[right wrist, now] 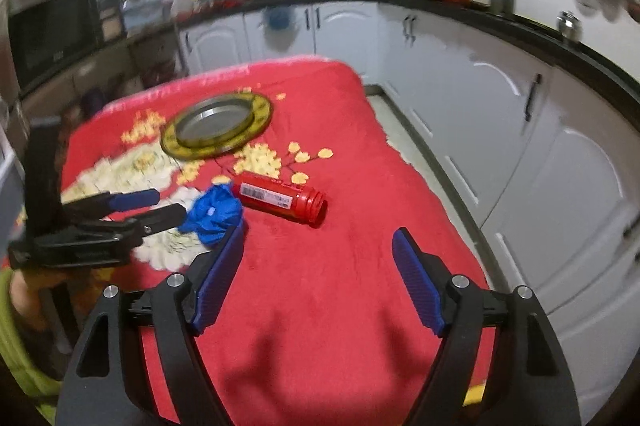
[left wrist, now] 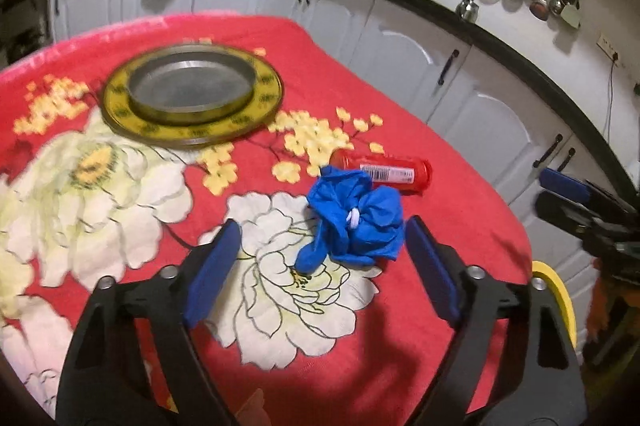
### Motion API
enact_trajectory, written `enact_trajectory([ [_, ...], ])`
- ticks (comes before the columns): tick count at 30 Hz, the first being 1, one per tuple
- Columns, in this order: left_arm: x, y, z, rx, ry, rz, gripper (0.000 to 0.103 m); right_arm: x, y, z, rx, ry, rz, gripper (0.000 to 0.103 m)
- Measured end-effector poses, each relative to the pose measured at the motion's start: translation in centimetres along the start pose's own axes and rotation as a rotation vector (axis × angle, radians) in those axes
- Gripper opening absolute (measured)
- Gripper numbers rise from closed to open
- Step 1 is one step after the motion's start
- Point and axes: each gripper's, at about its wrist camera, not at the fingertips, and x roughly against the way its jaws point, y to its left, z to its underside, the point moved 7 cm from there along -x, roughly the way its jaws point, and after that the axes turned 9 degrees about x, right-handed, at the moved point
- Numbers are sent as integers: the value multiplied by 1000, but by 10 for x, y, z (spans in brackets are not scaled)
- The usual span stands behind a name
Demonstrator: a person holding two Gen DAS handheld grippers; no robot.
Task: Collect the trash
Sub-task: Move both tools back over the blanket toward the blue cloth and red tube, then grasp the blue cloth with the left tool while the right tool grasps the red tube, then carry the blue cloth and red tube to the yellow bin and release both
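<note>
Tongs first: we see our left gripper (left wrist: pixel 322 238) spread wide, the crumpled blue glove (left wrist: pixel 354 220) lying between its pads, ungripped. Our right gripper (right wrist: pixel 318 246) is spread over bare red cloth (right wrist: pixel 320 286). Touching the glove lies a red bottle (right wrist: pixel 282 201); farther off, a metal plate (left wrist: pixel 192 93).

Red bottle (right wrist: pixel 280 201) beside blue glove (right wrist: pixel 216 211) on red cloth (right wrist: pixel 360 286)

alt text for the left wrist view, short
Open left gripper approaches a crumpled blue glove on a red floral tablecloth, not touching it. A red bottle lies just behind; a metal plate sits farther back.
</note>
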Motion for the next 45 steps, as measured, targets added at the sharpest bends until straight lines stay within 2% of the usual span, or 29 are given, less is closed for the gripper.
enact_trajectory([
  [6,-22,1,5,16,75,33,62,-42,-1,-6,104,75,-4,77],
  [9,-29,-4,6,-1,97,48,54,-58,2,-7,177,108,-7,79],
  [10,-30,-5,6,-7,102,52,46,-64,4,-8,207,120,-13,79],
  [11,-31,-6,7,-15,113,62,34,-70,6,-9,231,130,-17,80],
  [13,-34,-6,9,-14,136,77,15,-82,9,-11,273,148,-20,80],
  [16,-34,-2,11,-23,157,84,6,-96,15,-13,327,171,-31,80],
  [26,-10,17,6,-45,138,58,4,-132,35,-20,442,207,-35,78],
  [27,-9,18,6,-45,134,56,4,-135,38,-20,441,212,-46,77],
  [28,-6,19,5,-45,129,54,4,-137,40,-19,435,216,-64,67],
  [35,4,15,-2,-48,89,46,4,-123,41,-5,259,184,-141,32],
  [37,8,12,-4,-48,78,50,4,-113,37,5,167,170,-150,31],
  [45,24,-8,-5,-68,44,78,4,-66,41,41,-25,101,-158,31],
])
